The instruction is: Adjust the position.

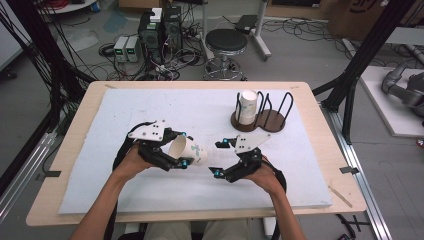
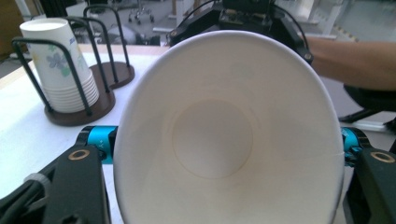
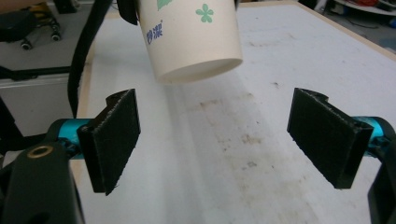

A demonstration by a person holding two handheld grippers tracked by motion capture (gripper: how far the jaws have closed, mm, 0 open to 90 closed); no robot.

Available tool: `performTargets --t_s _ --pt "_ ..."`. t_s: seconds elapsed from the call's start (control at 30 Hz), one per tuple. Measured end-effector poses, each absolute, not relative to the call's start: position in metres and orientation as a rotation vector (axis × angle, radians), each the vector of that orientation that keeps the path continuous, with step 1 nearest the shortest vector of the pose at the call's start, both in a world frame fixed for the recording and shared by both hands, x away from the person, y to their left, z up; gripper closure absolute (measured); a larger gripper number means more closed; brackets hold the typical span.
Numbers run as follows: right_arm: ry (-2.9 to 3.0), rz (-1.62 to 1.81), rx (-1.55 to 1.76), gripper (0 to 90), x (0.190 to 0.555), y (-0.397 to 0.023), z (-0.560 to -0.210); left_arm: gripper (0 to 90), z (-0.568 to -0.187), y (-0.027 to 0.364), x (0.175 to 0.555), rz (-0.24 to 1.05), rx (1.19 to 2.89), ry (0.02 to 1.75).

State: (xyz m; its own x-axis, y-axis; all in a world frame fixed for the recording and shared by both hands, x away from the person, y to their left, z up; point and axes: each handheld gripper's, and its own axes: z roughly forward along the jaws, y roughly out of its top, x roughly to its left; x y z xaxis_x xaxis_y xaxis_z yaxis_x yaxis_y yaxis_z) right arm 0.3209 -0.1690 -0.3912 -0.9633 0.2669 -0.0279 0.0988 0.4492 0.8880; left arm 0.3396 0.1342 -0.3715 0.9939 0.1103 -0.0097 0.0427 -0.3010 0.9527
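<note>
at the centre of the high view the left gripper clamps a white paper cup with green flower print on its side above the white mat. just right, the right gripper gapes wide, empty.

Black two-jaw left tool, right tool, grey plates, blue fittings, apparently brass screws

A paper cup lies sideways between the left gripper and the right gripper, above the mat. At the far right, a rack holds stacked cups.
</note>
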Motion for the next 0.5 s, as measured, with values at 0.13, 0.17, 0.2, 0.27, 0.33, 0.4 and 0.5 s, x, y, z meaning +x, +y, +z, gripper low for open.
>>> performTargets --t_s 0.13,0.17,0.2,0.27,0.33,0.4,0.5 --pt "2.503 1.515 0.394 17.5 0.319 -0.177 -0.395 30.7 -0.368 0.134 0.343 0.081 1.903 0.116" --pt "2.493 1.508 0.404 17.5 0.318 -0.179 -0.396 30.6 -0.367 0.134 0.343 0.086 1.910 0.121" --pt "2.485 1.501 0.418 17.5 0.318 -0.181 -0.397 30.6 -0.365 0.135 0.344 0.089 1.924 0.123" --pt "2.466 1.498 0.456 17.5 0.316 -0.186 -0.399 30.6 -0.363 0.135 0.346 0.099 1.953 0.119" --pt "2.434 1.496 0.481 17.5 0.315 -0.190 -0.400 30.6 -0.360 0.135 0.348 0.106 1.978 0.120" --pt "2.409 1.488 0.516 17.5 0.314 -0.195 -0.402 30.5 -0.358 0.134 0.350 0.113 2.011 0.127" --pt "2.375 1.484 0.570 17.5 0.312 -0.203 -0.404 30.1 -0.356 0.132 0.352 0.118 2.055 0.145"
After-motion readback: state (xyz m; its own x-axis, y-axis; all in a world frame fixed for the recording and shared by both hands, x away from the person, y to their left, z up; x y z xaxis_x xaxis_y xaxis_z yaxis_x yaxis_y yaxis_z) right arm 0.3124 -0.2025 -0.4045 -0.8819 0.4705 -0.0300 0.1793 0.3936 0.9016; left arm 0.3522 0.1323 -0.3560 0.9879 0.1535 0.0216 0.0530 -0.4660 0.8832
